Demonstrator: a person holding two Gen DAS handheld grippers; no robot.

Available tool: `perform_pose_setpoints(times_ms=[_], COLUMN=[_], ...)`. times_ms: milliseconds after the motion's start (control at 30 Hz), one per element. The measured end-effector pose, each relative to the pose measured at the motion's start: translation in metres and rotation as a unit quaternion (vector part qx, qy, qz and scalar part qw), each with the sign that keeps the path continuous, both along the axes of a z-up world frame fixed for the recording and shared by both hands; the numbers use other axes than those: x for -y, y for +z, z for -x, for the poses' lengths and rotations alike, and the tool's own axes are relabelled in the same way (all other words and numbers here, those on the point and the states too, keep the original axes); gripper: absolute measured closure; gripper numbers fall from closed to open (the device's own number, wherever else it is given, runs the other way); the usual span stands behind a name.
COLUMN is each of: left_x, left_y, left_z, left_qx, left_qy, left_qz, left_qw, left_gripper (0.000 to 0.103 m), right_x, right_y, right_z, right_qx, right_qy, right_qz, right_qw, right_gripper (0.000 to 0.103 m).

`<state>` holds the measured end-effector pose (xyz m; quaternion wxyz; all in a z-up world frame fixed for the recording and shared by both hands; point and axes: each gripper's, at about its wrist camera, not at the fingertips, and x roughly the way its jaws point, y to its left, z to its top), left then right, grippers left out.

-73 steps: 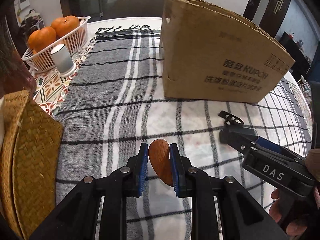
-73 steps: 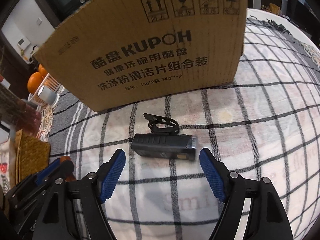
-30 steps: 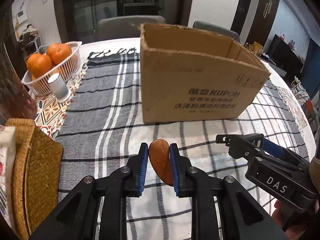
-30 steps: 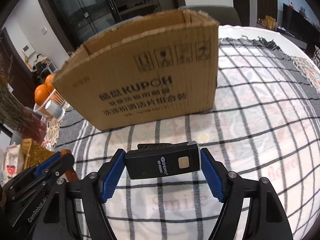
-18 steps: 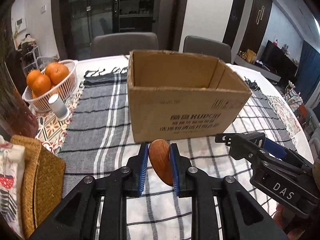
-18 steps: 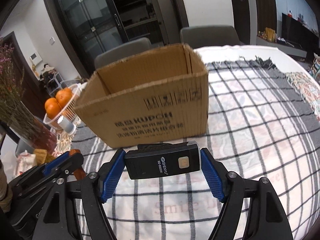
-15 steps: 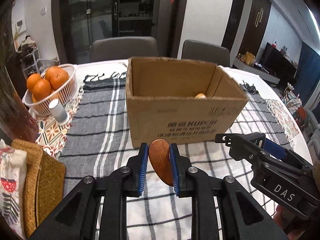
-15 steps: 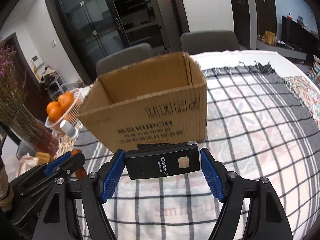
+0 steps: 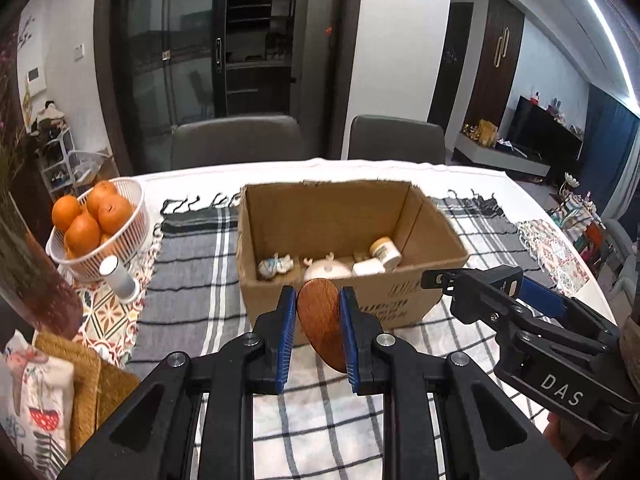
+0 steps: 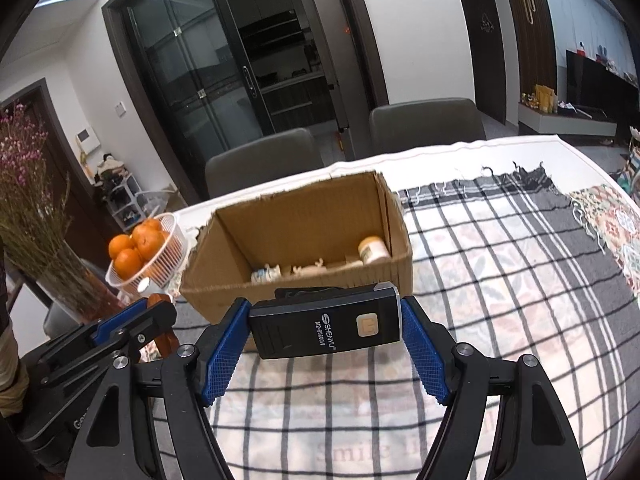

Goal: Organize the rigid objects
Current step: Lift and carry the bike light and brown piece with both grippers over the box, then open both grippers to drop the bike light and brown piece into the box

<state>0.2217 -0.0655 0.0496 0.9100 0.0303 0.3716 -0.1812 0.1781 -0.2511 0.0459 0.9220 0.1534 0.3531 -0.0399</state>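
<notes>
My left gripper (image 9: 319,320) is shut on a flat brown wooden piece (image 9: 320,320) and holds it in the air just short of the near wall of an open cardboard box (image 9: 436,216). My right gripper (image 10: 324,334) is shut on a black bike light (image 10: 324,326) marked SHENYU, held above the table in front of the same box (image 10: 396,256). The right gripper also shows in the left wrist view (image 9: 476,284), to the right of the box. Inside the box lie a small jar (image 9: 385,251) and several pale items.
A white basket of oranges (image 9: 90,216) and a small white cylinder (image 9: 118,278) stand left of the box. A woven mat (image 9: 86,384) lies at the near left. A vase of dried flowers (image 10: 36,216) stands at far left. Two grey chairs stand behind the table.
Both grippers have risen with their objects, so the box's inside and its contents now show. Further back, the right gripper closed on the bike light and lifted it off the cloth.
</notes>
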Motion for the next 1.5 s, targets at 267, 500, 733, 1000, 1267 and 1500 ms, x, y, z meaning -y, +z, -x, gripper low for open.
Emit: perform_pose_setpoints(times_ms=[267,500,733,1000,1267,1500], left_x=[0.006,0.011,0.017,0.024,0.028,0.027], left_y=[0.014,0.019,0.017,-0.003,-0.023,-0.037], left_z=[-0.021,-0.044,-0.074,-0.113,-0.135,-0.14], left_qx=[0.003,0.009,0.003,-0.039,-0.067,-0.084], left_qy=[0.002,0.008,0.013,0.011,0.012,0.021], left_qz=[0.01,0.006,0.003,-0.002,-0.033,-0.036], left_qw=[0.9999,0.9999,0.9999,0.9992,0.9971,0.9956], left_gripper=[0.081,0.081,0.081,0.081,0.08,0.072], right_x=[0.005,0.006,0.011,0.013,0.013,0.015], right_y=[0.017,0.022,0.022,0.014,-0.007,-0.023], right_z=[-0.017,-0.038,-0.068,-0.103,-0.131,-0.14], right_qx=[0.016,0.023,0.018,-0.01,-0.062,-0.104], right_qy=[0.007,0.019,0.03,0.04,0.054,0.059], right_qz=[0.007,0.008,0.015,0.03,0.033,0.025], right_qw=[1.0,1.0,0.999,0.999,0.996,0.992], right_gripper=[0.028,0.028,0.028,0.028,0.028,0.027])
